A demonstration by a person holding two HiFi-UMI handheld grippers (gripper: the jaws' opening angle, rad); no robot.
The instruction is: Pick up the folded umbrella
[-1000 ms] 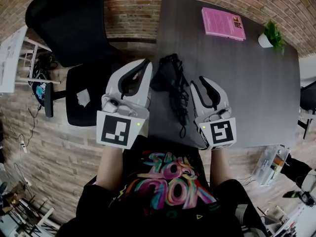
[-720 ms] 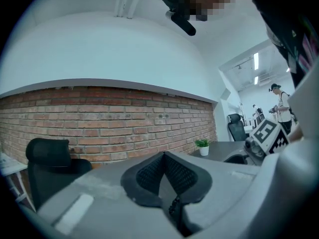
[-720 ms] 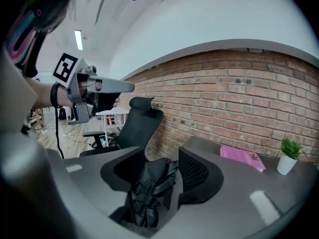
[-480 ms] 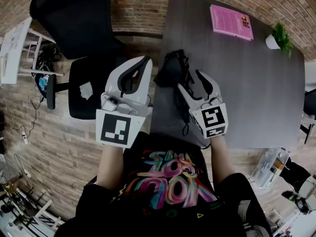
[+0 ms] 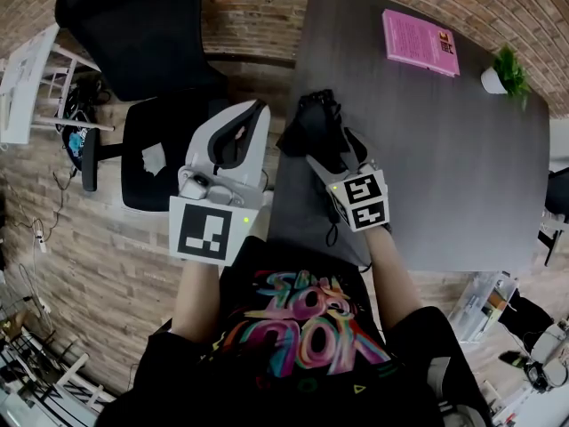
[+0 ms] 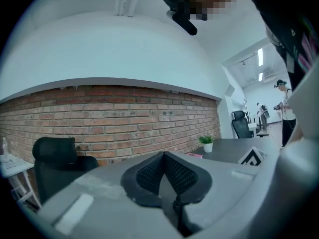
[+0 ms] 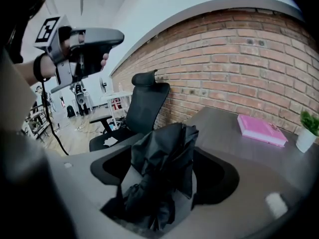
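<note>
The folded black umbrella [image 5: 313, 124] lies near the left edge of the dark table [image 5: 444, 149], its strap trailing toward me. My right gripper [image 5: 334, 149] has come down over its near half. In the right gripper view the crumpled umbrella [image 7: 164, 143] lies between the two fingers of that gripper [image 7: 166, 183]. The jaws are opening and the pads do not press on the fabric. My left gripper [image 5: 252, 116] is held up to the left of the table, over the chair; its pads [image 6: 149, 171] meet with nothing between them.
A pink book [image 5: 420, 41] and a small potted plant [image 5: 505, 68] sit at the table's far end. A black office chair [image 5: 133, 34] stands left of the table beside a brick wall. A white rack [image 5: 22, 87] stands further left.
My right gripper has sunk and moved left onto the umbrella, and its jaws have spread to straddle it. The left gripper has stayed where it was.
</note>
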